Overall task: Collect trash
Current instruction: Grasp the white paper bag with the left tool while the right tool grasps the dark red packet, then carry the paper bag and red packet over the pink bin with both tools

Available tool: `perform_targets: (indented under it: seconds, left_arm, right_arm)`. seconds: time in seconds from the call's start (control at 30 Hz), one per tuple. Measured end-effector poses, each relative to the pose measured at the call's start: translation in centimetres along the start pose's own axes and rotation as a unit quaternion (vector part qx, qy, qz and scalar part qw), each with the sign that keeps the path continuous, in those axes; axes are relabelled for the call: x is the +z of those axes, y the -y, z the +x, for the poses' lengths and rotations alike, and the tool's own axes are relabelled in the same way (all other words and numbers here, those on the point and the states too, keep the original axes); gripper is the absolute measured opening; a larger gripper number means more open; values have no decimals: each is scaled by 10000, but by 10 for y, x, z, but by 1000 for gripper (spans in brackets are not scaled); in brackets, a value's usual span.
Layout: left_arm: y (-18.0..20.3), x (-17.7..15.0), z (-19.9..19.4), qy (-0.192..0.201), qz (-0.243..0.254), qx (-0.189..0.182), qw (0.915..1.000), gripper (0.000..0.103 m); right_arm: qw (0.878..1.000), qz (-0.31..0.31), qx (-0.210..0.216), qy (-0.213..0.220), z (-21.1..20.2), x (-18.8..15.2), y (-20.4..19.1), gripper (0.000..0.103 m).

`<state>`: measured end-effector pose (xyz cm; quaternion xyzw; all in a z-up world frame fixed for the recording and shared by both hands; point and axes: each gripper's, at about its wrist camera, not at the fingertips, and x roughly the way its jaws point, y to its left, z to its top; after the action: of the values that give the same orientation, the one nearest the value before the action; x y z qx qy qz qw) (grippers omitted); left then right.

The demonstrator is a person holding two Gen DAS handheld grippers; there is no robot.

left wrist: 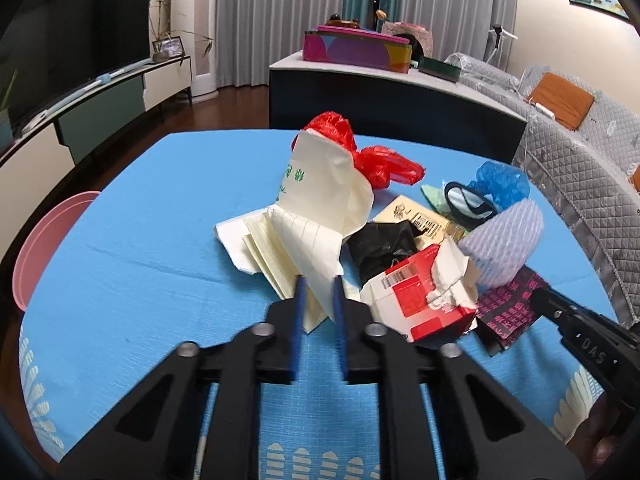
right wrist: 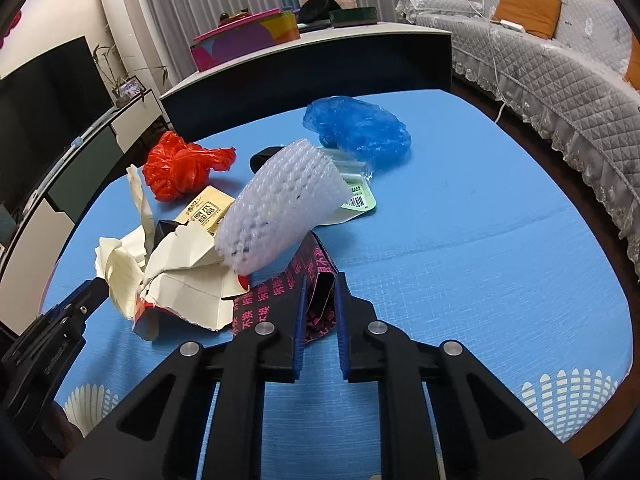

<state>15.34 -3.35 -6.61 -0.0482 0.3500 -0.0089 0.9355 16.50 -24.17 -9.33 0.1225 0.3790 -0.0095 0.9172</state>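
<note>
A heap of trash lies on the blue tablecloth (left wrist: 140,240). My left gripper (left wrist: 318,284) is shut on a sheet of cream lined paper (left wrist: 288,248) at the heap's near edge. My right gripper (right wrist: 321,284) is shut on a black wrapper with pink characters (right wrist: 280,292), which shows in the left wrist view as the black wrapper (left wrist: 508,308). Beside them lie a torn red-and-white carton (left wrist: 416,300), a white foam net sleeve (right wrist: 280,208), a red plastic bag (right wrist: 180,168), a blue plastic bag (right wrist: 356,128) and crumpled black plastic (left wrist: 380,244).
A pink bin (left wrist: 48,240) stands off the table's left edge. Behind the table is a dark cabinet (left wrist: 380,92) with a colourful box on top. A quilted grey sofa (right wrist: 560,80) runs along the right, and a TV (left wrist: 60,40) stands at the left.
</note>
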Motion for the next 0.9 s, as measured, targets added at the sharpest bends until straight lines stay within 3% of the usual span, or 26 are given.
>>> perform_targets:
  seconds: [0.07,0.3,0.53,0.6,0.63,0.67,0.83,0.9]
  left_arm:
    - [-1,-2,0,-83,-42,-12,10000,0]
    - [-8,3,-15,154,-15,150,9998,0]
    - [-10,4,-26,270,17,51,9996,1]
    - [-7,1,-19,168,61,41,9998,18]
    - [-7,-1,-18,165,77,129,9998,41]
    - [-6,-2,-17,197,71,191,9996,49]
    - [-1,-3,5,-5,136,306,9994,47]
    - [-2,-4,17,-179,65,320,9993,32]
  right_arm:
    - [10000,0,15,51,-3,0,0,11]
    - [9992,-84,20,392,-23,2,-6,8]
    - [9976,-162,53,671,-45,4,-12,8]
    - [9973,-175,37,708,-49,3,-13,8]
    - [9973,-181,39,713,-51,1,-13,8]
    - [9972,-192,38,715,-53,0,-13,8]
    - [9964,-287,8,803,-59,-2,-13,8]
    - [9960,-297,17,837,-62,-2,-12,8]
